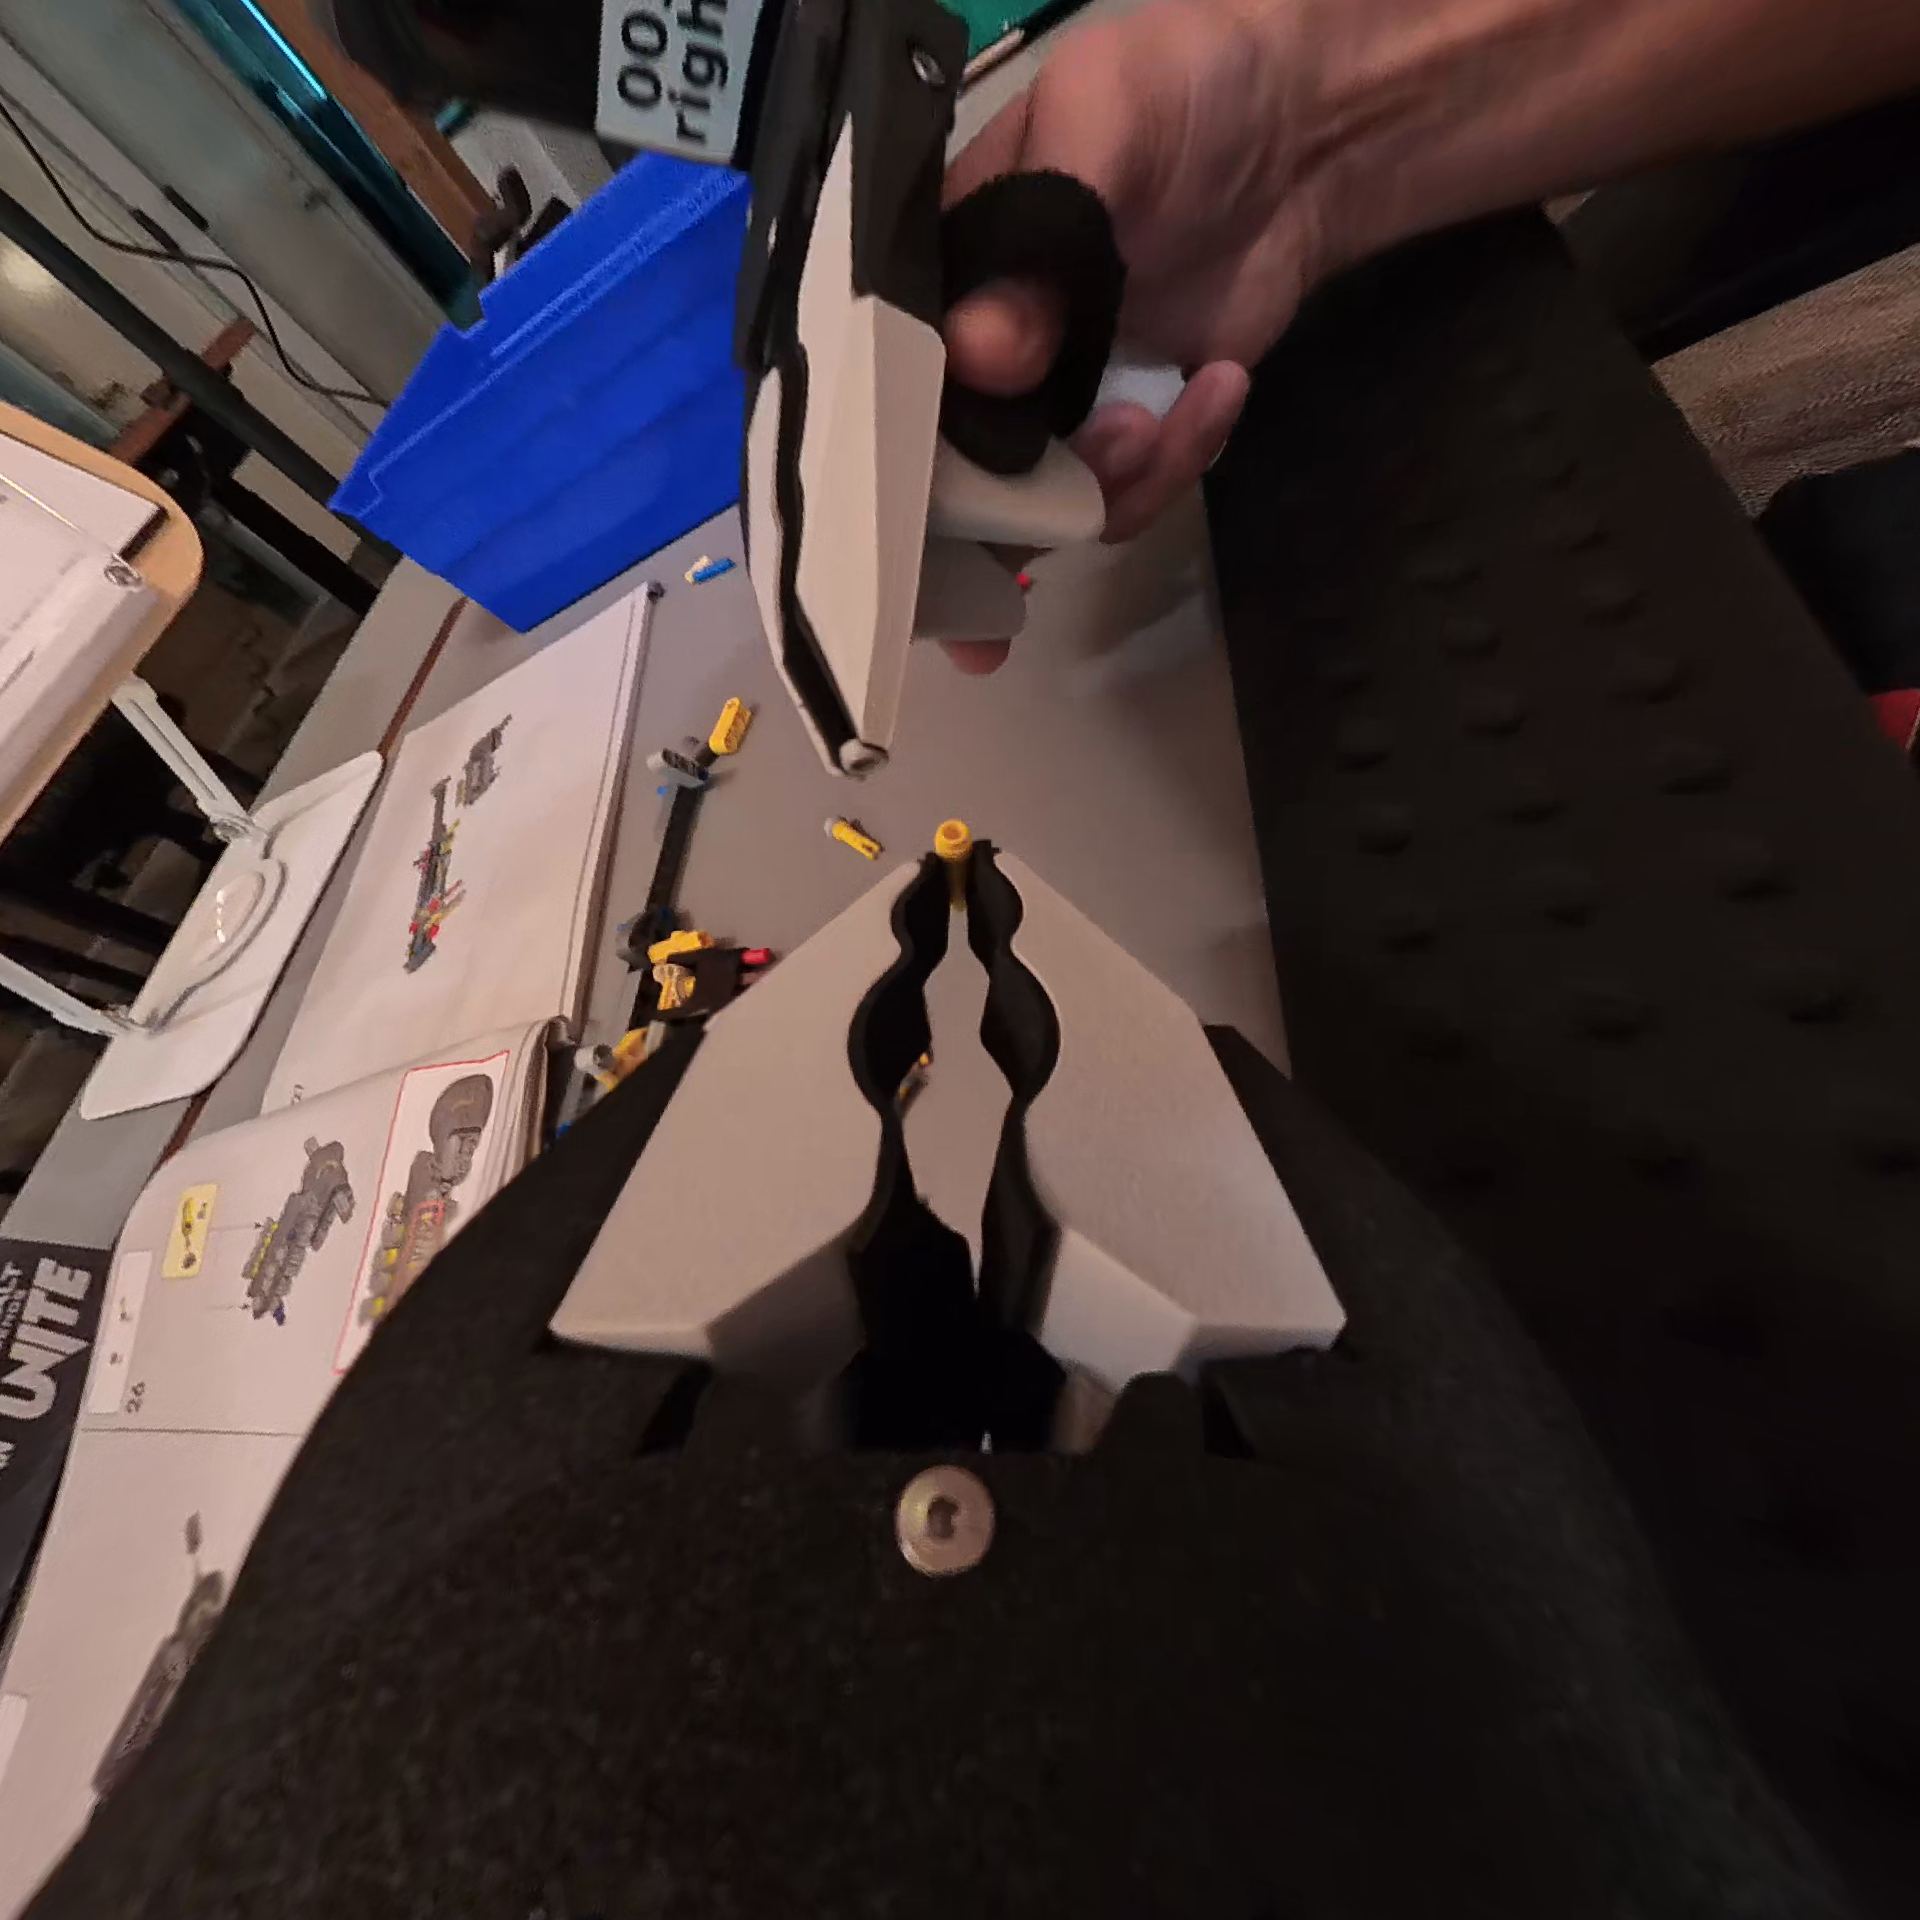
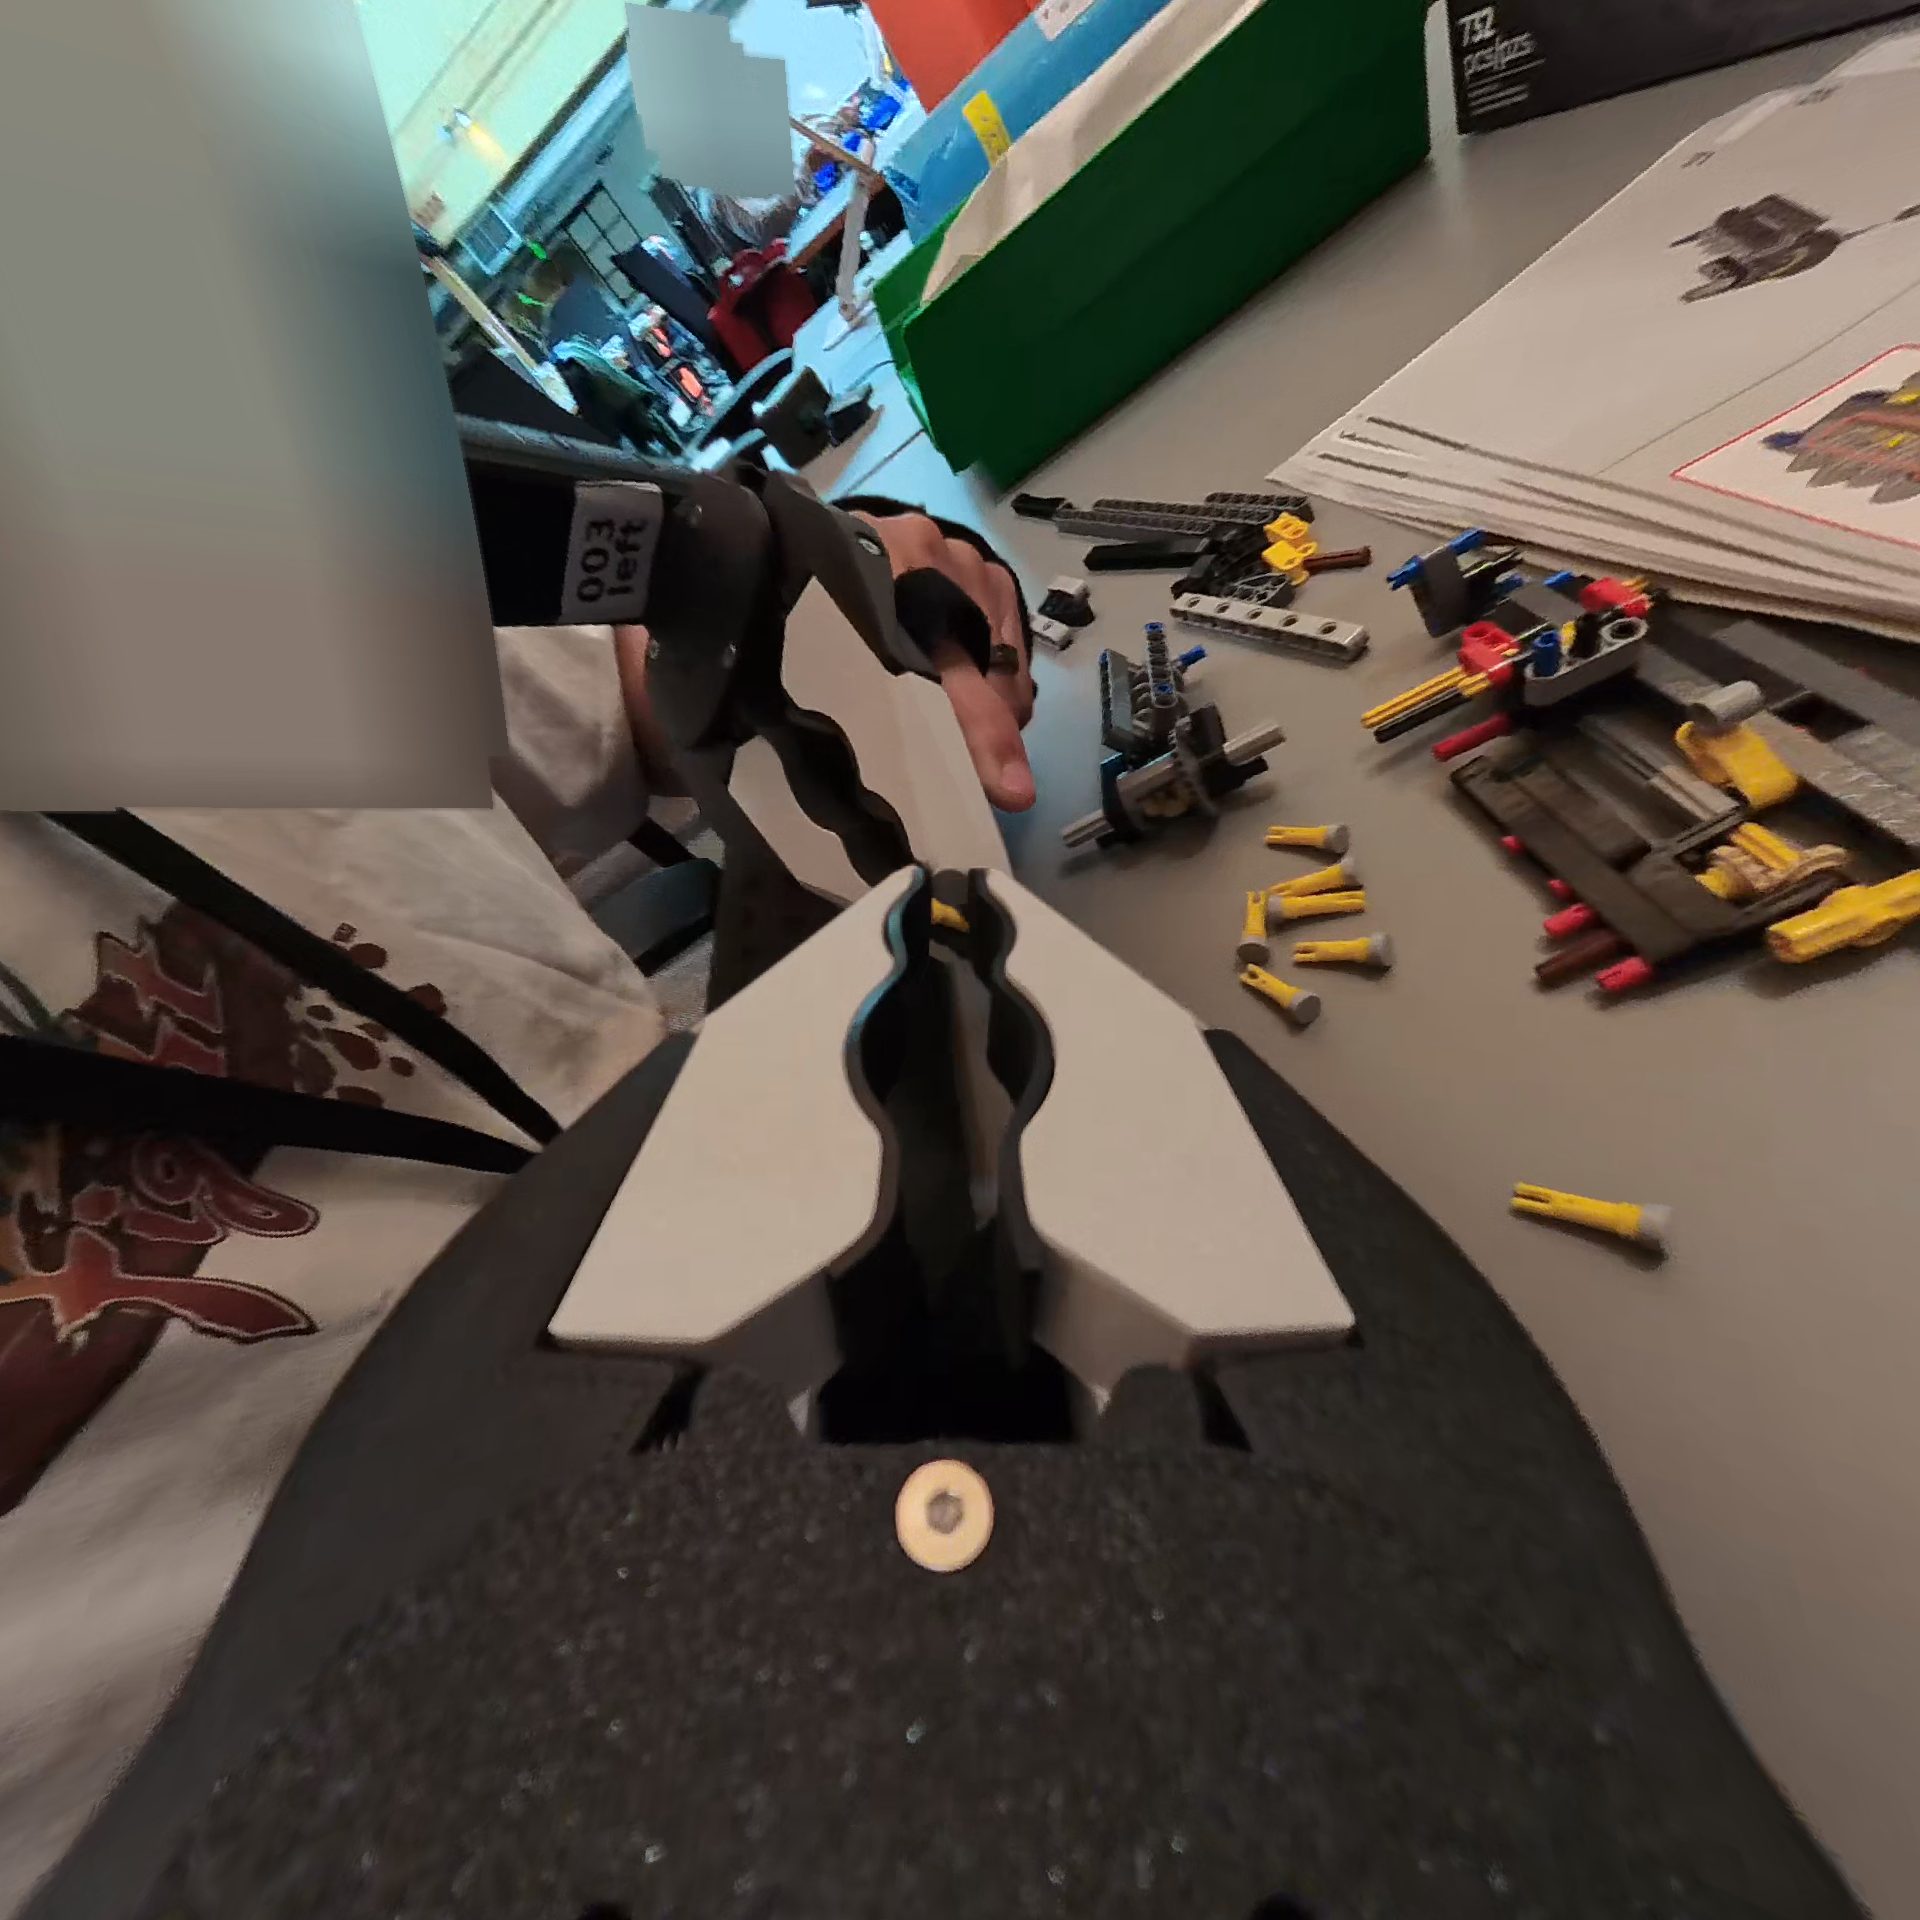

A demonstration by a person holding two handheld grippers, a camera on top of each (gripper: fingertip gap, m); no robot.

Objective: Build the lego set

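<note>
In the left wrist view the left claw (image 1: 953, 857) is nearly pressed together, pinching a yellow pin (image 1: 952, 844) at its tips above the grey bench (image 1: 1091, 790), while the right claw (image 1: 858, 756) hangs just beyond it with its jaws together on a small grey piece (image 1: 860, 757). In the right wrist view the right claw (image 2: 948, 878) is closed to a narrow slit with the left claw's (image 2: 940, 862) yellow pin (image 2: 950, 914) touching its tips; loose yellow pins (image 2: 1311, 906) and a half-built model (image 2: 1621, 790) lie on the bench (image 2: 1455, 1403) to the right.
</note>
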